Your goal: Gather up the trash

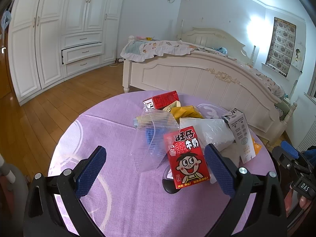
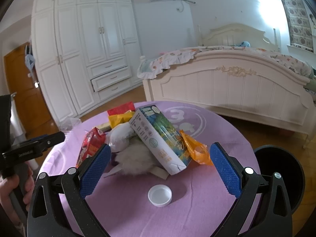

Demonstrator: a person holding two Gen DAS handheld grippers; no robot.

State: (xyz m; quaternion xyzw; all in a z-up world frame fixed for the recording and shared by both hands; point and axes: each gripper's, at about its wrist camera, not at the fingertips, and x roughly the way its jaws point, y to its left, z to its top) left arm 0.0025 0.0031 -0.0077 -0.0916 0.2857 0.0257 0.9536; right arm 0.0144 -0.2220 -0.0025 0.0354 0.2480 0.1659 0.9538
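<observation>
On table centre, trash pile: heaped on purple tablecloth, both wrist views show it mid-frame.
Left gripper: tongs spread wide, nothing pinched; level above the cloth, pointing at the pile from the lower edge of the frame.
Red milk carton: upright, tilted slightly, between the left pads but nearer the right-hand pad; can't tell if touching.
Clear plastic cup: crushed, leaning just left of the red carton, centre frame.
Right gripper: tongs spread, holding nothing; low over the cloth, aimed at the pile.
White box: leaning diagonally, mid-frame in right view, between the spread pads but farther out.
Orange wrapper: touching the white box's right side.
White bottle cap: open side up on bare cloth, lower centre, apart from the pile.
Second red carton: far side of the pile.
Black bin: right edge, beside the table.
Hand: lower left of right view, gripping the left tool's handle.
</observation>
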